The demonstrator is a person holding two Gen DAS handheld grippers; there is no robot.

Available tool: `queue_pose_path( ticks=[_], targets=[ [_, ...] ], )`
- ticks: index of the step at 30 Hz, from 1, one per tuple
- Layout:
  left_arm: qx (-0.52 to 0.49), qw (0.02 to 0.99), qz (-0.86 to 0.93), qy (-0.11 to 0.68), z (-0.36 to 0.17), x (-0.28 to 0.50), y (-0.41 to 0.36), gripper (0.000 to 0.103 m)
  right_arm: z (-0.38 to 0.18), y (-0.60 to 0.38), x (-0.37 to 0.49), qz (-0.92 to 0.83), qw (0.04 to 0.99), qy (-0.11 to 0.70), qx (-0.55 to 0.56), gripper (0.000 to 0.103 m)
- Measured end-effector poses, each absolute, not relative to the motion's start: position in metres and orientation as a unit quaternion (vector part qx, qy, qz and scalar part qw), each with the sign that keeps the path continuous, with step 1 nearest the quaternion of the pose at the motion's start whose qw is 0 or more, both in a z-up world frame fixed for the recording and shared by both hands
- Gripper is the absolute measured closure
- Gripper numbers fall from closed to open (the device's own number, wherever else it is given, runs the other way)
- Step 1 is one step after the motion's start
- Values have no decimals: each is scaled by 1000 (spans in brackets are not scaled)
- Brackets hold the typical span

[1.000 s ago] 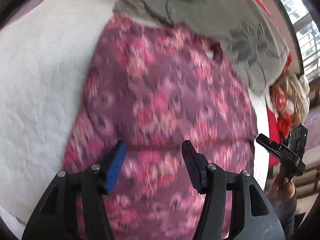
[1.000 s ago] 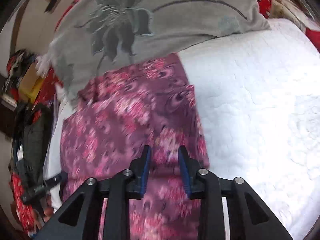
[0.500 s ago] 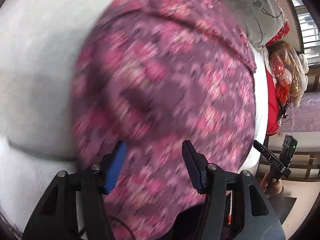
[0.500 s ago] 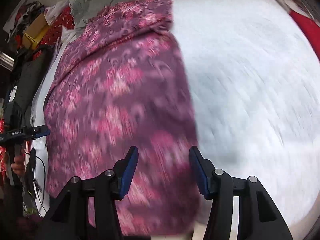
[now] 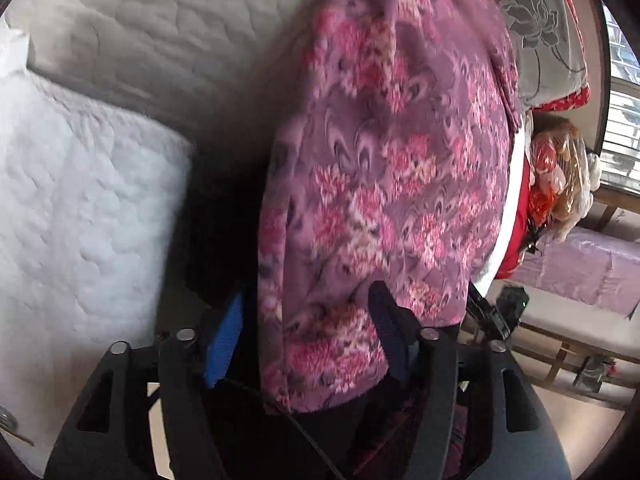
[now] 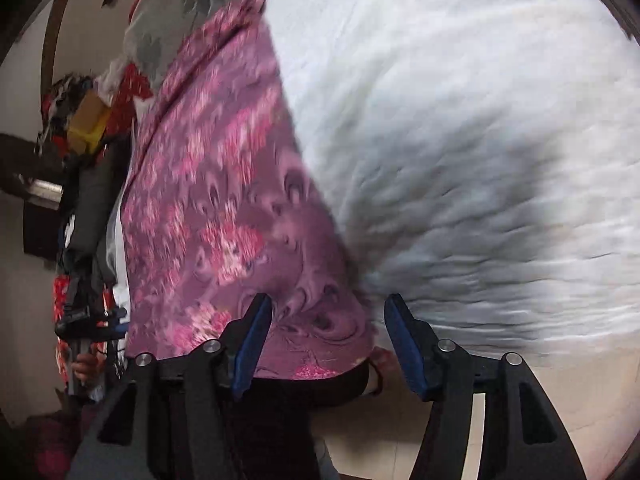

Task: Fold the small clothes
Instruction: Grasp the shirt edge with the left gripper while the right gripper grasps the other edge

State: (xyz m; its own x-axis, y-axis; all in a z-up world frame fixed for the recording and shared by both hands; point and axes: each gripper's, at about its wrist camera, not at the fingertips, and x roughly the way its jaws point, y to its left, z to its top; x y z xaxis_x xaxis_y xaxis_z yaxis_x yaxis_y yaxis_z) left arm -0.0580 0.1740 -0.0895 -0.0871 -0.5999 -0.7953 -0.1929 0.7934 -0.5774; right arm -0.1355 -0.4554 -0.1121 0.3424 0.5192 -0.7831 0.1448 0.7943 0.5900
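Observation:
A purple fleece garment with pink flowers (image 5: 392,168) lies on a white quilted bed (image 5: 80,208), its near end hanging over the bed's edge. It also shows in the right wrist view (image 6: 216,208). My left gripper (image 5: 308,320) is open, its jaws on either side of the garment's hanging hem. My right gripper (image 6: 326,320) is open at the hem's right corner, with cloth between the jaws. Neither pad presses the cloth.
A grey flowered blanket (image 5: 536,32) lies at the far end of the bed. Red and orange bundles (image 5: 556,168) sit beyond the bed's right side. The other hand-held gripper (image 6: 84,316) shows at the left. Floor lies below the bed edge.
Both grippers have pulled back from the middle of the garment to its near hem at the bed's edge. My right gripper has opened wider than it was a second ago.

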Motion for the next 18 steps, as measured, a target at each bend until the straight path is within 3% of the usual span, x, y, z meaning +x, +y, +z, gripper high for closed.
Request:
queue_pose_path(
  ticks=[5,6,7,8,10,12,18],
  targets=[
    [-258,627,-167,716,-86,-66,165,40,-123,-454,-132,161,749,532,361,42],
    [-250,634,-168,713,-83,-66,163,49,-125,-453,-136,165,748,532,362,43],
    [-239,644,-167,708,-79,-67,160,53,-125,-450,-136,172,747,534,358,49],
    [-222,654,-168,703,-74,-69,157,60,-124,-446,-136,181,748,534,350,67],
    [-199,667,-169,698,-68,-69,156,71,-116,-439,-137,197,755,531,330,93],
    [-218,666,-188,688,-62,-68,162,102,-104,-432,-138,208,769,517,312,93],
    [-316,666,-241,631,-36,-54,173,101,-58,-419,-129,236,793,466,313,93]
  ],
)
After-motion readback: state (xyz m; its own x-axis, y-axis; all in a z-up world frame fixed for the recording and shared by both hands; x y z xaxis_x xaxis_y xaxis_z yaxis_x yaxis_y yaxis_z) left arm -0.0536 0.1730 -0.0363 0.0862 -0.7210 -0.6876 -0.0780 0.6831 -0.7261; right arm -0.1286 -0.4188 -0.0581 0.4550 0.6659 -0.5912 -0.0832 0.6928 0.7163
